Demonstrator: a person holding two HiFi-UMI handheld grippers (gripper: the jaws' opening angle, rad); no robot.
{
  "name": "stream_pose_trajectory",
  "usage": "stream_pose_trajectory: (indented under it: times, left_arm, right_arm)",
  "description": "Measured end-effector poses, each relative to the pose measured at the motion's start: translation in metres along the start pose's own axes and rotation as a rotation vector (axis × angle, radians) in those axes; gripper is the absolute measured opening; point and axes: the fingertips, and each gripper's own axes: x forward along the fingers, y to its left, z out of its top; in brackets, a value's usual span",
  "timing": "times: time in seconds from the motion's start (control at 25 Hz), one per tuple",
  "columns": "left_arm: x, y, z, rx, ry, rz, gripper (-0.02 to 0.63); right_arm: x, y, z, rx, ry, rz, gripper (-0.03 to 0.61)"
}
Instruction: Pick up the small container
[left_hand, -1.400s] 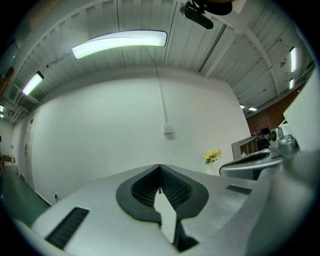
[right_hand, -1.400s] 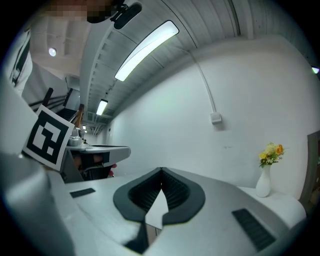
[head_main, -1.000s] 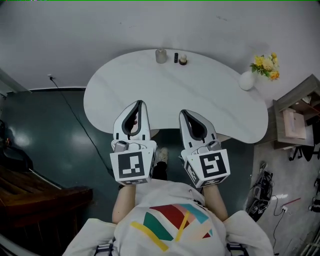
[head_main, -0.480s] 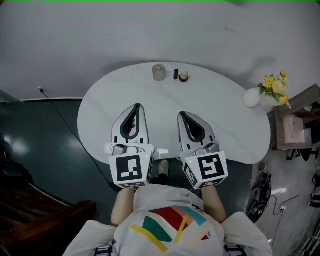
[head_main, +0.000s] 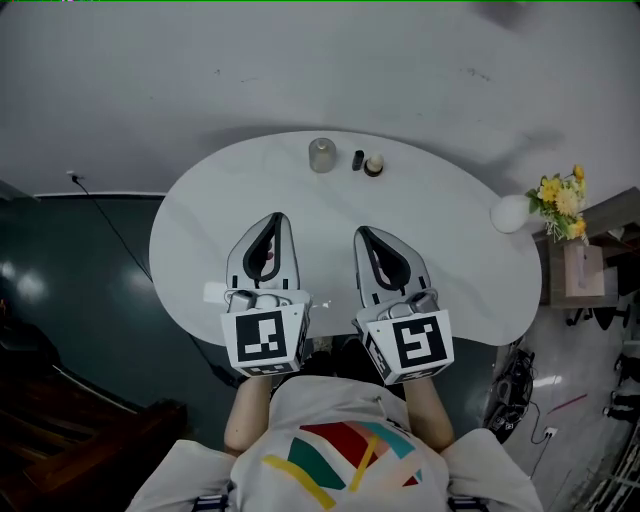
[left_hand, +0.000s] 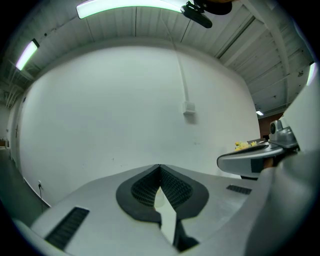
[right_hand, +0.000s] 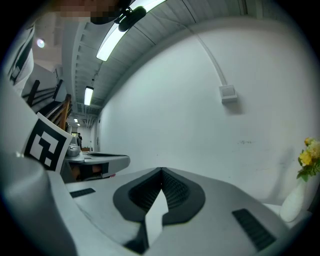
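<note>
Small container (head_main: 374, 166): low round pot with a dark body and pale top; upright at the far edge of the tabletop, well apart from both grippers; any label too small to read.
Left gripper (left_hand: 160, 167): fingers pressed together tip to tip, ribbed black pads meeting, nothing held; hovering over the near left part of the tabletop, pointing away from the person.
Right gripper (right_hand: 161, 170): fingers closed on themselves as well, empty; just beside the left one, over the near middle of the tabletop.
Marker cubes (head_main: 264, 337): one at the rear of each gripper, each face a black-and-white square block pattern.
Dark upright thing (head_main: 358, 160): small, just left of the pot; kind not clear.
Grey cup (head_main: 321, 155): cylindrical, further left, in a row with the other two.
Tabletop (head_main: 450, 265): white, kidney-shaped.
Vase (head_main: 508, 213): white and round, at the right end of the tabletop, holding yellow flowers (head_main: 560, 193).
Shirt (head_main: 400, 425): white, with a print of red, teal and yellow stripes.
Wall (left_hand: 110, 110): white, with a small box (left_hand: 189, 108) and a conduit running up from it.
Floor (head_main: 70, 300): dark and glossy, with a thin cable (head_main: 120, 235) trailing across it.
</note>
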Motion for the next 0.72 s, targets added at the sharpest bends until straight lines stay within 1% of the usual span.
stream_pose_trajectory:
  times: [0.2,0.32,0.48,0.56,0.72]
  left_arm:
    - [-0.004,0.001,0.010,0.011,-0.018,0.030,0.017]
    - [-0.007,-0.001,0.022,-0.009,-0.046,0.039,0.017]
    - [-0.004,-0.002,0.032,-0.005,-0.062,0.055,0.017]
    - [-0.001,-0.004,0.033,-0.012,-0.070,0.058,0.017]
    - [0.004,-0.011,0.031,-0.003,-0.061,0.051,0.017]
  right_arm:
    - [0.002,-0.007,0.001,0.007,-0.015,0.005,0.011]
    - [0.002,-0.012,0.007,-0.005,-0.035,0.010,0.011]
    - [0.005,-0.019,0.018,-0.018,-0.069,0.022,0.011]
    - [0.006,-0.022,0.022,-0.024,-0.082,0.020,0.011]
    - [0.004,-0.030,0.024,-0.021,-0.097,0.002,0.011]
